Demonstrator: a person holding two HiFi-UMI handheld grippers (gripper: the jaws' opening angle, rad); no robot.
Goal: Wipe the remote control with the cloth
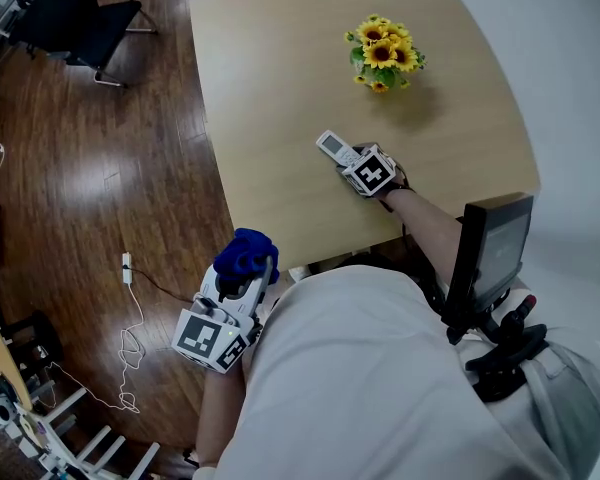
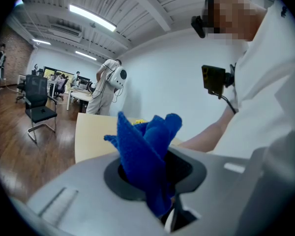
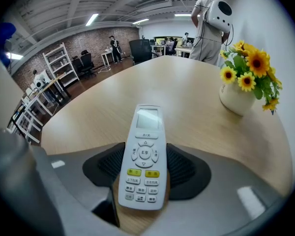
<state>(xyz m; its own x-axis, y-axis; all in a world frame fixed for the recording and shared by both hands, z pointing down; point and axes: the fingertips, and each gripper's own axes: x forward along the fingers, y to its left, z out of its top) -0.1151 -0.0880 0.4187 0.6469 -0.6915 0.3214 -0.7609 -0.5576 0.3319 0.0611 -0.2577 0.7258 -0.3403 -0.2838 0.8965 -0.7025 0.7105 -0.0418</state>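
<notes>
We see the remote control (image 3: 146, 132) lying face up on the pale wooden table (image 1: 270, 88), near the edge closest to us, its small screen pointing away toward the middle of the tabletop. Its lower half sits between the two dark pads of the right gripper (image 3: 145, 167), which press against its long sides, so the jaws are closed on it while its back rests on the wood. From the head view this gripper reaches steeply down onto the table from our bare right forearm.

The blue cloth (image 2: 147, 151) is off the table, bunched up and pinched in the closed jaws of the left gripper (image 2: 152, 173); its folds stick up and forward out of the jaws. We hold this gripper low at our left side, over the dark wooden floor (image 1: 100, 168), well apart from the remote control.

Further back on the table stands a white pot of sunflowers (image 3: 248, 77), apart from the remote control. A white cable (image 1: 132, 338) trails across the floor, and a black chair (image 1: 70, 23) stands beyond the table's far corner.
</notes>
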